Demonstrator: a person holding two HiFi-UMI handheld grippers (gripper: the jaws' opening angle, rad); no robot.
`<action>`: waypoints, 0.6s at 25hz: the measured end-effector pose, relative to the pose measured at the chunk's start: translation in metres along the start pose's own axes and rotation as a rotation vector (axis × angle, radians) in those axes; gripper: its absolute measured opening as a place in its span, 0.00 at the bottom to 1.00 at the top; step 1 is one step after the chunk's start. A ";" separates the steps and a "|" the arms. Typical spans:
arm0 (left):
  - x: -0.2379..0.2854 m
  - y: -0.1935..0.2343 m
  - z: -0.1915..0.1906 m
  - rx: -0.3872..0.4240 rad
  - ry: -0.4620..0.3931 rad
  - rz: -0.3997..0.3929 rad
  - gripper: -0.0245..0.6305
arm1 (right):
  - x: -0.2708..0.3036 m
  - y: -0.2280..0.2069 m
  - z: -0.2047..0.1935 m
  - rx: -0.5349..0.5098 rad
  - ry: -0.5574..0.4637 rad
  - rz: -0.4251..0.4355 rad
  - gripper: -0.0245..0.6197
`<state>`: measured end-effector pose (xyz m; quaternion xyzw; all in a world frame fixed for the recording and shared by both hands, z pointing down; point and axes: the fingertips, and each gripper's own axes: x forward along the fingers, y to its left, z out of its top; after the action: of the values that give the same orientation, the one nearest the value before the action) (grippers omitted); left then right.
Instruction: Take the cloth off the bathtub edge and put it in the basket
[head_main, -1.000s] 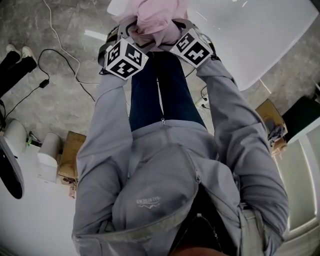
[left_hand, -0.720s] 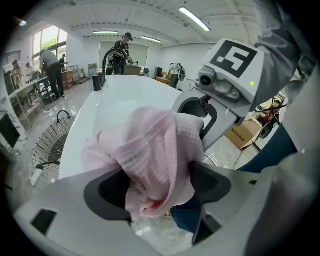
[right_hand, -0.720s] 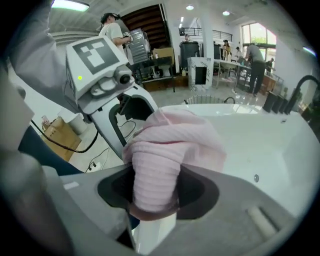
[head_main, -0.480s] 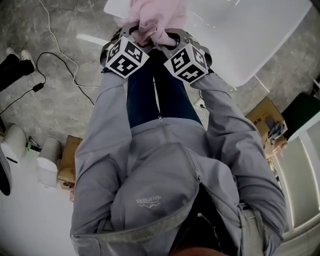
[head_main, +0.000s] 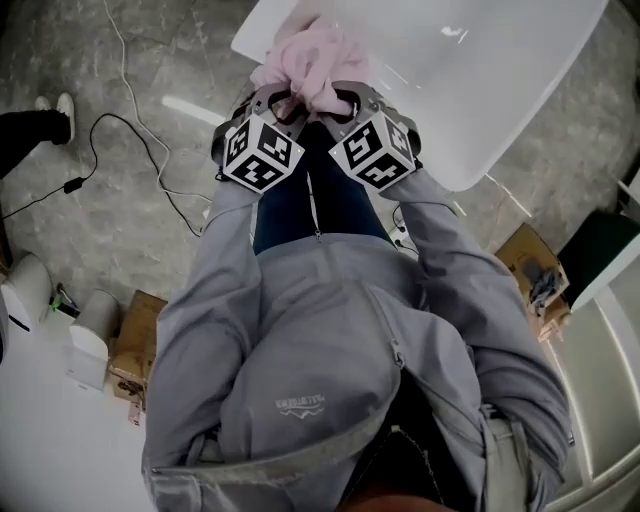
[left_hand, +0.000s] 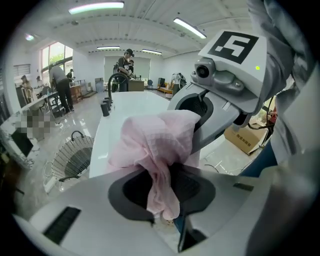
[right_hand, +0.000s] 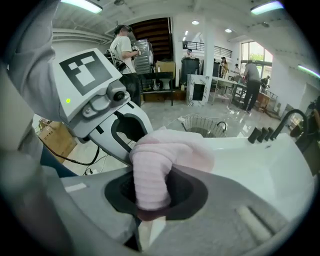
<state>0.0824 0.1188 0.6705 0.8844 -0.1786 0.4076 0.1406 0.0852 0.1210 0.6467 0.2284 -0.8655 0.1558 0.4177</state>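
Since a second ago both tools have drawn closer together. The left tool (head_main: 285, 100) is closing its jaws, a fold of the pink cloth (head_main: 312, 62) already pinched between them. The cloth is bunched at the near edge of the white bathtub (head_main: 480, 80), between the two tools. The right tool (head_main: 340, 100) is closing too, clamped on another fold. A wire basket (left_hand: 70, 161) stands on the floor beside the bathtub.

Pink cloth (head_main: 305, 70) bunched, seemingly on bathtub edge (head_main: 440, 165)

Grey marbled floor (head_main: 120, 240), black cable (head_main: 100, 120) trailing across. Cardboard boxes (head_main: 135, 335) at left. Strip lights (left_hand: 96, 7) overhead. Bright windows (left_hand: 56, 54) on far wall.
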 end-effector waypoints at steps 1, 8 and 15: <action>-0.009 0.001 0.006 0.004 -0.006 0.016 0.19 | -0.008 0.001 0.008 -0.006 -0.008 -0.005 0.16; -0.072 0.011 0.055 0.034 -0.049 0.115 0.18 | -0.061 0.000 0.067 -0.081 -0.075 -0.038 0.16; -0.140 0.016 0.104 0.055 -0.116 0.208 0.18 | -0.119 0.004 0.127 -0.153 -0.163 -0.073 0.16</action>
<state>0.0604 0.0913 0.4992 0.8867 -0.2659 0.3730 0.0625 0.0654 0.0973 0.4758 0.2392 -0.8969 0.0550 0.3678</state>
